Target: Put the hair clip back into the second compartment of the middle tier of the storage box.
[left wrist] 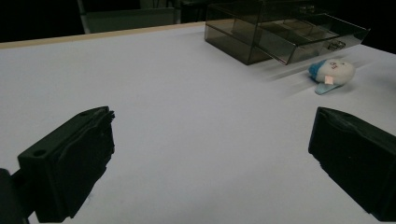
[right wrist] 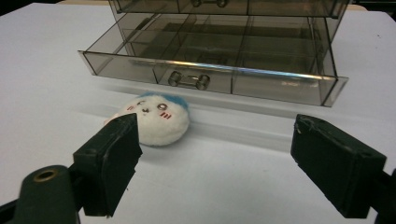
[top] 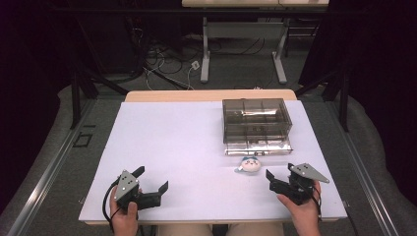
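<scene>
White plush toy (right wrist: 154, 123) lies on the counter (top: 172, 147) just before the smoked-plastic organizer's (top: 255, 120) open bottom drawer (right wrist: 210, 74). My right gripper (right wrist: 215, 163) approaches, jaws wide, empty; left gripper (top: 150, 179) likewise wide. Next, I judge: straddle toy, close.

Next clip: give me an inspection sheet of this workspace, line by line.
Surface: white table, flat and bare between the things.
Job's things: smoked clear drawer box, bottom drawer pulled out, its compartments look empty; plush toy lies on the table just before the drawer.
Clutter: nothing seen.
Grippers: left gripper open, holding nothing; right gripper open, near the toy, apart from it.
Cables: black cable trails from the left gripper; loose cables on the floor behind.
Surroundings: second table's legs behind, dark room.
</scene>
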The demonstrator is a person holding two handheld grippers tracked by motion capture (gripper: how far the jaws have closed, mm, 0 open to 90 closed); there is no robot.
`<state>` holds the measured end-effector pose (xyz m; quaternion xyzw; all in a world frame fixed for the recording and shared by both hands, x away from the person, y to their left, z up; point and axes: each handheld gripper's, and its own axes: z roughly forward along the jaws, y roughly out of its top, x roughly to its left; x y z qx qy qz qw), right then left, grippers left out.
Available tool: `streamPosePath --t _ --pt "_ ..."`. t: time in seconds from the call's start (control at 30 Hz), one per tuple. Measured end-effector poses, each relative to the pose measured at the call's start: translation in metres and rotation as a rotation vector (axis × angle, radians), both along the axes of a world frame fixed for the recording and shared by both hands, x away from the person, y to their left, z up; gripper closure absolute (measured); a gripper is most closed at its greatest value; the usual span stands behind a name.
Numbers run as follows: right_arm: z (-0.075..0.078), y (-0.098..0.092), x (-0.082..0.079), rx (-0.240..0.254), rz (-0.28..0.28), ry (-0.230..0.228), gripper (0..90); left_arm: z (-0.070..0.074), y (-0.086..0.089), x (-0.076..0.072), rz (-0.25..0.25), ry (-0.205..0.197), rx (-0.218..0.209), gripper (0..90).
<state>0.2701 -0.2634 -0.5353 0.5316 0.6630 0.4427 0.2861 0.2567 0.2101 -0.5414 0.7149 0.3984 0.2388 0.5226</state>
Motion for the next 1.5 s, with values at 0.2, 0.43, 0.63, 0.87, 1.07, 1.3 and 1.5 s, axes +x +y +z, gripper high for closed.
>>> streamPosePath --t 0.2,0.43,0.63,0.87,1.07,1.3,1.5 --pt "0.002 0.007 0.006 -0.010 0.026 0.008 15.2 0.000 -0.002 -0.002 0.000 0.000 0.011 0.2" --pt "0.001 0.016 0.016 -0.008 0.044 0.036 15.2 -0.001 0.000 -0.003 0.006 0.008 0.012 0.2" --pt "-0.001 0.027 0.022 -0.008 0.053 0.055 15.5 -0.001 0.000 -0.004 0.010 0.008 0.019 0.2" --pt "-0.005 0.040 0.029 -0.023 0.062 0.083 15.9 -0.001 0.003 -0.005 0.017 0.009 0.020 0.2" --pt "-0.007 0.046 0.034 -0.020 0.063 0.102 16.2 -0.002 0.003 -0.006 0.019 0.014 0.019 0.2" --pt "-0.009 0.051 0.038 -0.019 0.054 0.120 16.7 -0.002 0.004 -0.006 0.018 0.015 0.020 0.2" --pt "-0.012 0.058 0.043 -0.032 0.051 0.142 16.8 -0.002 0.004 -0.006 0.018 0.014 0.021 0.2"
